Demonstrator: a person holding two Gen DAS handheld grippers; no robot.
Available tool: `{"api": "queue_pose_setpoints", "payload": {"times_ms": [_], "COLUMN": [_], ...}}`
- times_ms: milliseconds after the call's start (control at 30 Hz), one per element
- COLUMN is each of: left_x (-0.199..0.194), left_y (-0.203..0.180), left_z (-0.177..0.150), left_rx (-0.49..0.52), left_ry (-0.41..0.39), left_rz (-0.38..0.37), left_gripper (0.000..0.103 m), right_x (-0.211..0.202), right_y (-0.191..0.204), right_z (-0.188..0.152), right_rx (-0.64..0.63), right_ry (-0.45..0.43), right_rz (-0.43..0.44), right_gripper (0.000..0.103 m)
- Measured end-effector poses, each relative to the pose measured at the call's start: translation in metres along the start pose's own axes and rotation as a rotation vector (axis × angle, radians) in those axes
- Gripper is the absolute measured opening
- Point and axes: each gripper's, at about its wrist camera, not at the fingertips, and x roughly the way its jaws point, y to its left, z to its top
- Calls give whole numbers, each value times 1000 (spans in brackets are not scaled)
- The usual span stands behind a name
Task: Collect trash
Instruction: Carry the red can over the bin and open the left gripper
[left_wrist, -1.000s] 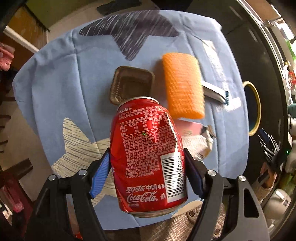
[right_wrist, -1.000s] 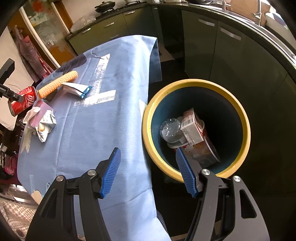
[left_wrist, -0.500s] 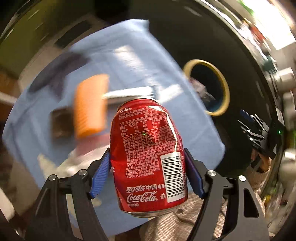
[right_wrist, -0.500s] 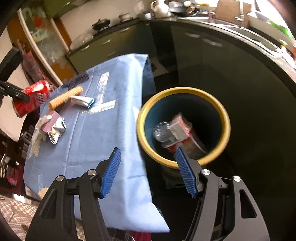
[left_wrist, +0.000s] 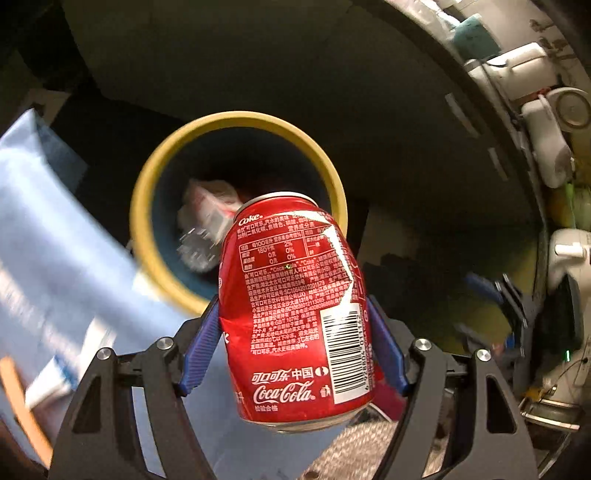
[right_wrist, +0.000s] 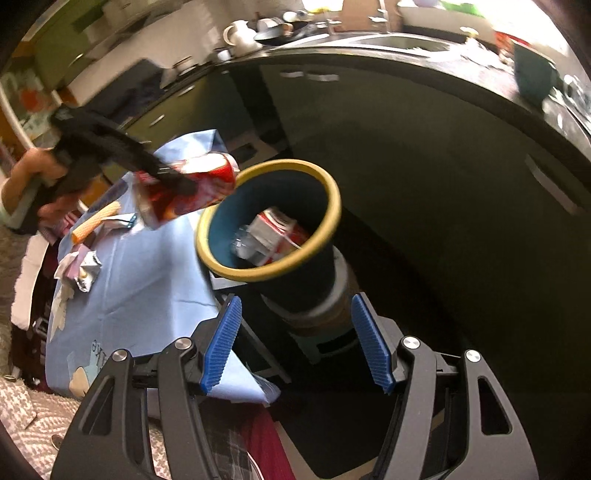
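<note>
Kitchen bin (left_wrist: 236, 122), can (left_wrist: 295, 306) between left fingers (left_wrist: 199, 350)

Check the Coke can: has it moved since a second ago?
Yes. In the right wrist view the Coke can, clamped in the left gripper, travelled from the table's far side to the yellow-rimmed bin.
</note>
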Motion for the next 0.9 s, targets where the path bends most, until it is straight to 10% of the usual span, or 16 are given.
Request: {"api": "queue_pose_setpoints", "payload": {"times_ms": [267, 500, 900], "left_x": [50, 8, -168], "left_y": [13, 10, 31], "left_z": [48, 20, -208], "left_rx": [-73, -58, -74], "left_ry": [9, -78, -558], "left_rz": [47, 10, 64], "left_gripper": [75, 79, 89], "right_x": [-3, -4, 12], "right_y": [-20, -9, 91], "right_z": [-8, -6, 26], "right_rx": [41, 19, -203], "right_ry": [1, 0, 7], "right_rz": [-6, 3, 133], "right_gripper": [62, 62, 63]}}
